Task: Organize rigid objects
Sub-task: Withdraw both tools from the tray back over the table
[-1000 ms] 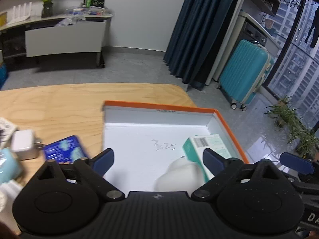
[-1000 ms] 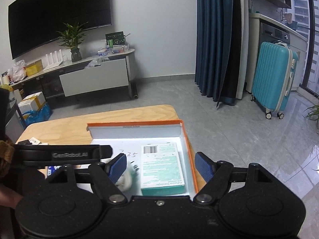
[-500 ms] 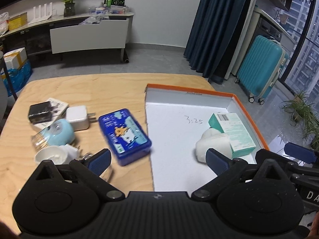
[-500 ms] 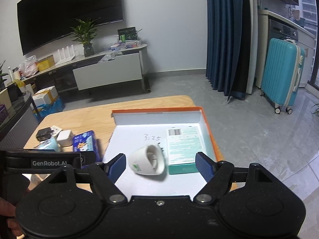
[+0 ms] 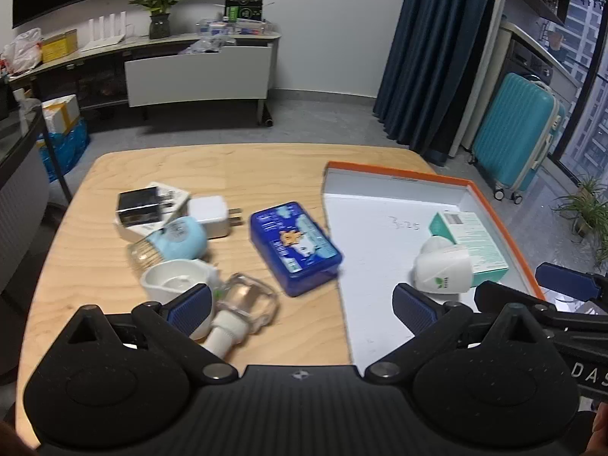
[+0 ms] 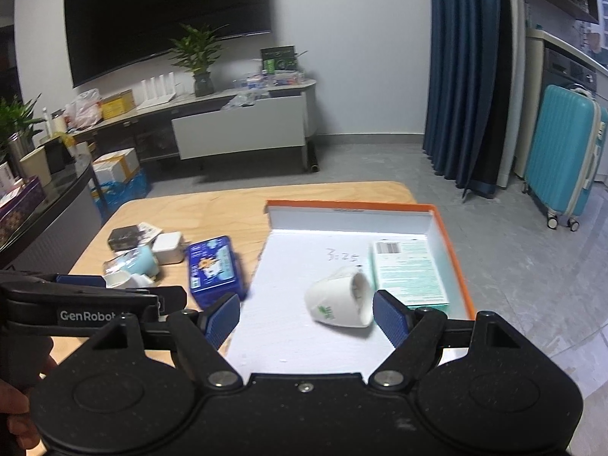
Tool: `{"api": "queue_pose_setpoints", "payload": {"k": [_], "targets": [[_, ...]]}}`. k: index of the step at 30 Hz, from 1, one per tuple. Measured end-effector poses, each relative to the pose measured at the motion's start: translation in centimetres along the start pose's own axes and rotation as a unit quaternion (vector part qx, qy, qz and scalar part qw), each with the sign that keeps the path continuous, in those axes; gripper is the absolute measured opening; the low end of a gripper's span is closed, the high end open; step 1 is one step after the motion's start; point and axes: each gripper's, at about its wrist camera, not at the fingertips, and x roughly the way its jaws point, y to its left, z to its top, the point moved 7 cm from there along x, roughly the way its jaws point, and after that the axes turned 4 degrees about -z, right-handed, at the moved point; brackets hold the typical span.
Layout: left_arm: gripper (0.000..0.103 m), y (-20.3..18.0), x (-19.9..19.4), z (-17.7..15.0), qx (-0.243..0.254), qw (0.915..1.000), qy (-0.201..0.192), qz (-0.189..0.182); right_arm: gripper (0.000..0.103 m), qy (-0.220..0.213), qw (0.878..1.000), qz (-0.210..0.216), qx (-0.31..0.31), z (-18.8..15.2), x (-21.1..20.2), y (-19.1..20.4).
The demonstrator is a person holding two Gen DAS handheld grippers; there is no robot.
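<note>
Pale wooden worktop [image 5: 235, 167] in a living room with a TV wall and blue curtains; the orange-rimmed tray [image 6: 452, 243] already holds a white cup [image 6: 340, 302] and green box [image 6: 408, 273], while the blue tin [image 5: 294, 247] and chargers wait outside. Left claw [image 5: 302, 304] and right claw [image 6: 306, 315] both gape, holding nothing

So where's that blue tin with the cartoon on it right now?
The blue tin lies flat on the wooden table, just left of the orange-edged tray, with the white charger on its other side.

Mounted behind each tool, angled down across the counter [image 5: 235, 167]; sharing the orange-rimmed tray [image 5: 437, 180] [image 6: 450, 235] from either side.
</note>
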Motion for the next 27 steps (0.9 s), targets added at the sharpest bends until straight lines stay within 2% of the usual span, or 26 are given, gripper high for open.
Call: {"api": "queue_pose_setpoints", "payload": {"k": [27], "targets": [[0.103,6.8,-2.7,-2.1,-0.047,0.9984,-0.010,0.028,0.092,0.016,0.997,0.052,-0.055,-0.9,0.4,7.0]]}}
